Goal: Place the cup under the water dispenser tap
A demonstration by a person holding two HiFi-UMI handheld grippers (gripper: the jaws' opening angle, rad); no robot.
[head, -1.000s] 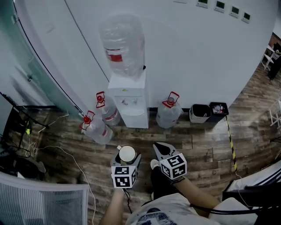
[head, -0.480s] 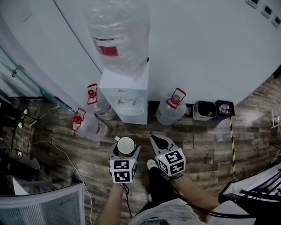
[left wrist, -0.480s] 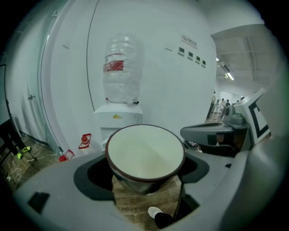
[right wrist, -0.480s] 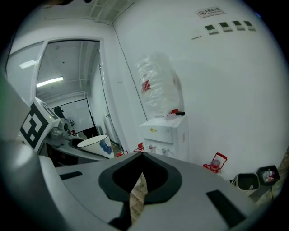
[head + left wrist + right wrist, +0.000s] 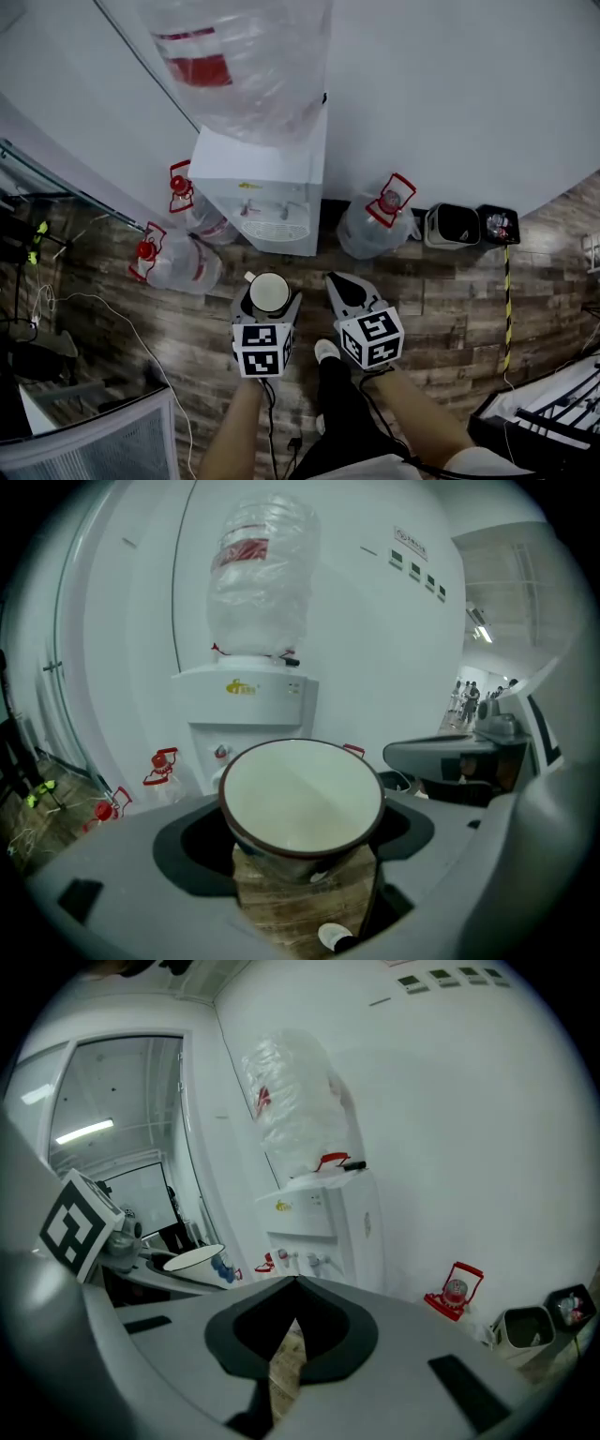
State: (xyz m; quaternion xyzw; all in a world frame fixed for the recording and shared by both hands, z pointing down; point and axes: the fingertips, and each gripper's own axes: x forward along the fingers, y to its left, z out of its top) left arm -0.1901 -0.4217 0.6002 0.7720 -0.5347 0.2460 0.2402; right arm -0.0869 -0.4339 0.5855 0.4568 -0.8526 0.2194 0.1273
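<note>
A white cup point(image 5: 271, 290) with a dark rim sits upright between the jaws of my left gripper point(image 5: 269, 302), which is shut on it. In the left gripper view the cup point(image 5: 301, 795) fills the middle, with the white water dispenser point(image 5: 246, 701) and one tap point(image 5: 221, 752) behind it. The dispenser point(image 5: 263, 178) stands against the wall ahead, with its taps point(image 5: 249, 211) over a drip tray point(image 5: 269, 231). My right gripper point(image 5: 338, 285) hangs beside the cup, shut and empty; its jaws meet at a point point(image 5: 295, 1282). The cup point(image 5: 201, 1262) also shows in the right gripper view.
Spare water bottles stand on the wooden floor left of the dispenser point(image 5: 178, 265) and right of it point(image 5: 375, 226). Two small bins point(image 5: 454, 225) sit by the wall. Cables point(image 5: 89, 305) trail at the left. The person's shoe point(image 5: 326, 351) is below the grippers.
The person has stepped closer to the dispenser, which now looks larger and nearer in the head view. Both grippers keep the same pose, the cup still held in the left one.
</note>
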